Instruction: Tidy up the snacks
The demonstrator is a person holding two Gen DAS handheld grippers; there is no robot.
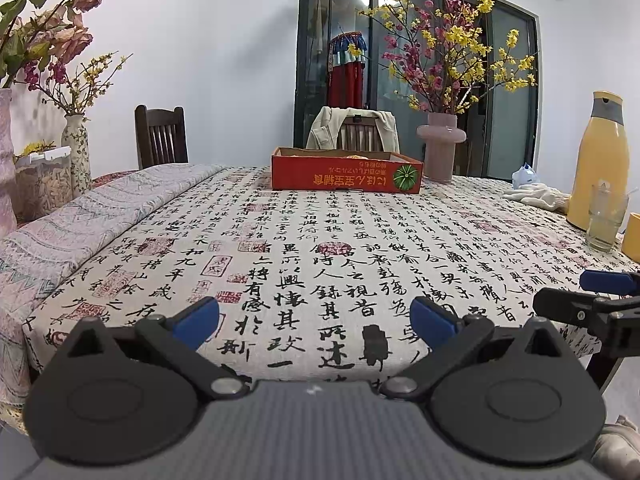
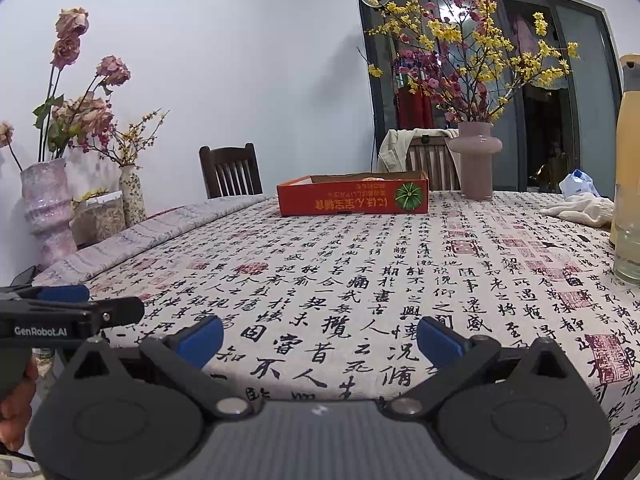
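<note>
The far red box (image 1: 346, 171) shows only its front wall; its contents are mostly hidden behind the rim, with just an orange patch peeking out. At right, the yellow flask (image 2: 629, 128) and a drinking glass (image 2: 628, 236) are cut off by the picture's edge.

Readable text: "GenRobot.AI", white print on side of left gripper (image 2: 72, 312), seen in right wrist view. Red box (image 2: 353, 197) front carries upside-down yellow CJK characters beside a green pumpkin graphic; not legible. Tablecloth (image 1: 320, 240) on desk printed w/ black Chinese calligraphy columns and red seal stamps.
</note>
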